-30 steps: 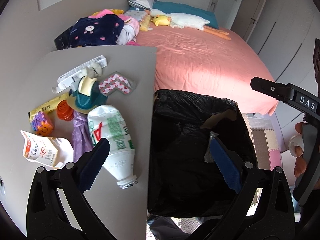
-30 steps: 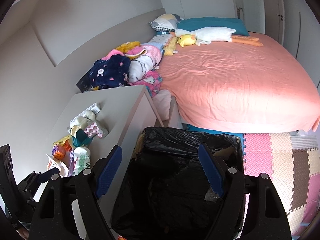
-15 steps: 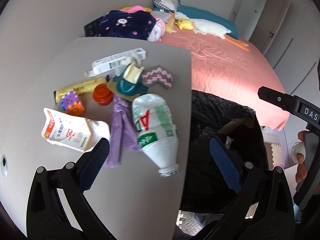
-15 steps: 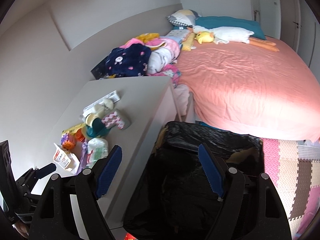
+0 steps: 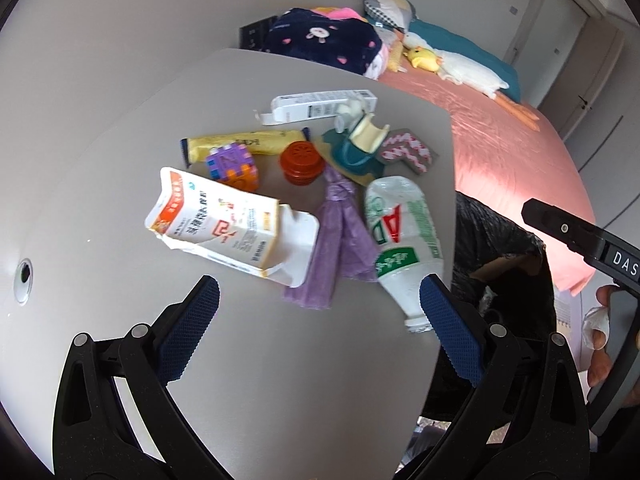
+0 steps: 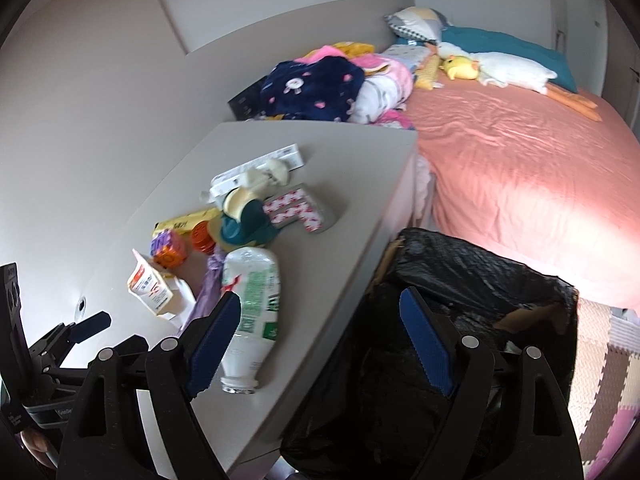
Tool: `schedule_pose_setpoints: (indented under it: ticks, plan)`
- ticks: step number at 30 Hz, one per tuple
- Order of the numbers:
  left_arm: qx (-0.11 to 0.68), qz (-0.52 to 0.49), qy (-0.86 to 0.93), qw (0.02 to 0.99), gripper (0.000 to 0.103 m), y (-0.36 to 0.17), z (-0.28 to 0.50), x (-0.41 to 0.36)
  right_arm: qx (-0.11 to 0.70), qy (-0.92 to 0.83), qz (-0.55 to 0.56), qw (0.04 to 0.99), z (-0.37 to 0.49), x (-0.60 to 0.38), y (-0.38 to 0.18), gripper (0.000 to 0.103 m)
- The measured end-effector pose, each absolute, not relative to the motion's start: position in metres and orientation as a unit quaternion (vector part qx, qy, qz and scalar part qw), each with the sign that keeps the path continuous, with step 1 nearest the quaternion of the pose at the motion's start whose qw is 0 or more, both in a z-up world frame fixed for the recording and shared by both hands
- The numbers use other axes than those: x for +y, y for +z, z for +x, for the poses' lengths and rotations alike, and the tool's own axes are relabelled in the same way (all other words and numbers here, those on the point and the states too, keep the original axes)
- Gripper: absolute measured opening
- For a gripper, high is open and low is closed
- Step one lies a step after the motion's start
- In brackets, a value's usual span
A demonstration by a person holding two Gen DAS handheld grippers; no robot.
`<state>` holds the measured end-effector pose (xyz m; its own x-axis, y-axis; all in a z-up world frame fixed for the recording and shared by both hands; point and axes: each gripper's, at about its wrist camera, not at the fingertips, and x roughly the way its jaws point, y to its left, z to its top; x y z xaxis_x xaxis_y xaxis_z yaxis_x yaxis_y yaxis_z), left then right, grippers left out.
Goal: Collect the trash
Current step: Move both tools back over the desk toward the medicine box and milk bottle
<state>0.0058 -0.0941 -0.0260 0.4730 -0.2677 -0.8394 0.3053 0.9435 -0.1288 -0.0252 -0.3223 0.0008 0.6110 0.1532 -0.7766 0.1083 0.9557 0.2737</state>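
Observation:
Trash lies on a grey table (image 5: 120, 168): an empty white plastic bottle (image 5: 402, 236) with a green label on its side, a torn white carton (image 5: 224, 226), a purple wrapper (image 5: 338, 236), a yellow packet (image 5: 244, 142) and a long white box (image 5: 320, 104). A black-lined bin (image 6: 460, 320) stands at the table's right edge. My left gripper (image 5: 320, 316) is open and empty above the table, just short of the carton and bottle. My right gripper (image 6: 320, 338) is open and empty, over the table edge and bin; the bottle (image 6: 254, 312) lies by its left finger.
An orange cap (image 5: 302, 162), a colourful toy cube (image 5: 232, 168), a teal tape dispenser (image 5: 356, 148) and a patterned L-shaped piece (image 5: 408, 152) also sit on the table. A bed with a pink sheet (image 6: 520, 160) and piled clothes (image 6: 316, 88) lies beyond. Foam floor mats (image 6: 612, 380) lie at the right.
My left gripper has swung left from above the bin to over the table's trash. My right gripper's view has also shifted left toward the table. Both stay open.

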Motion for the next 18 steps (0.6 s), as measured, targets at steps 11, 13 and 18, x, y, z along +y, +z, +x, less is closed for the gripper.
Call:
schedule_pose_setpoints:
  ticks: [11,13,18]
  plan:
    - [0.51,-0.023,-0.1,0.854,0.097,-0.037,0.032,-0.065,0.472,0.045,0.131,0.871,-0.001,-0.287,-0.022,0.082]
    - [0.518,-0.037,-0.079,0.851,0.097,-0.041,0.039,-0.059,0.478,0.047,0.129,0.868,0.004,-0.282,-0.027,0.082]
    - [0.539,-0.081,-0.033,0.838,0.097,-0.05,0.055,-0.044,0.498,0.051,0.121,0.857,0.016,-0.268,-0.047,0.082]
